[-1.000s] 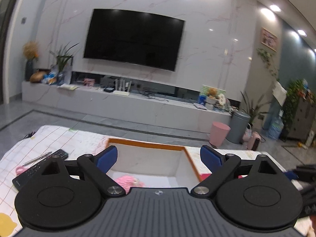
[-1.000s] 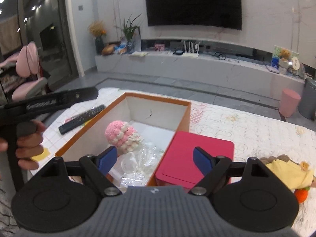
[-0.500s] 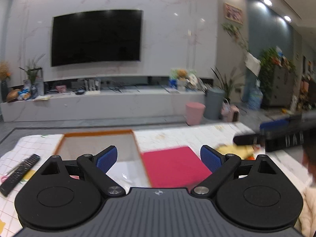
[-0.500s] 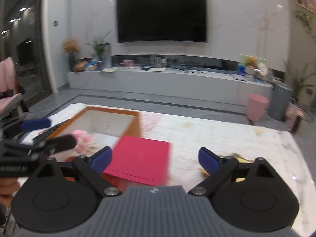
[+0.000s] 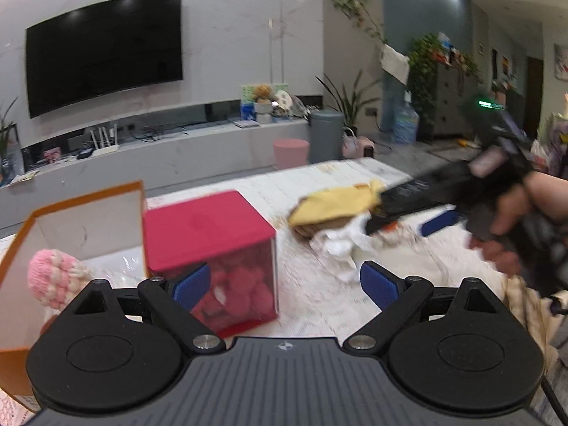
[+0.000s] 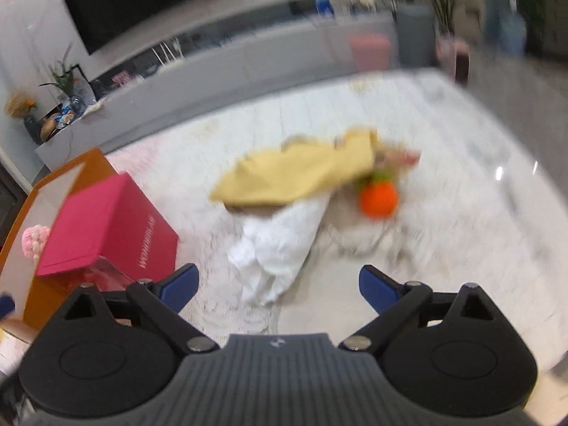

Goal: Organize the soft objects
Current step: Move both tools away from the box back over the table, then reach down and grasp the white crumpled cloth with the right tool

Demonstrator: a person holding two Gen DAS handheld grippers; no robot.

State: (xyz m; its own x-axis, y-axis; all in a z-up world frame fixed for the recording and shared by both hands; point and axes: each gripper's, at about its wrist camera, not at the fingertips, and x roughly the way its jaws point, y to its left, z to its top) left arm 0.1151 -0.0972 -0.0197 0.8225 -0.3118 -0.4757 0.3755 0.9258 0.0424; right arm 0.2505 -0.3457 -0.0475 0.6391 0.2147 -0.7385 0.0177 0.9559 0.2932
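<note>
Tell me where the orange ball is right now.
In the right wrist view the orange ball lies on the white tablecloth, right of centre, beside the yellow cloth.

right tongs (image 6: 277, 282) now over yellow toy (image 6: 298, 177), open

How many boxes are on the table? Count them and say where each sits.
2. The orange box stands open at the left with a pink knitted toy inside. The red box stands against its right side. Others may be hidden behind the claws.
</note>
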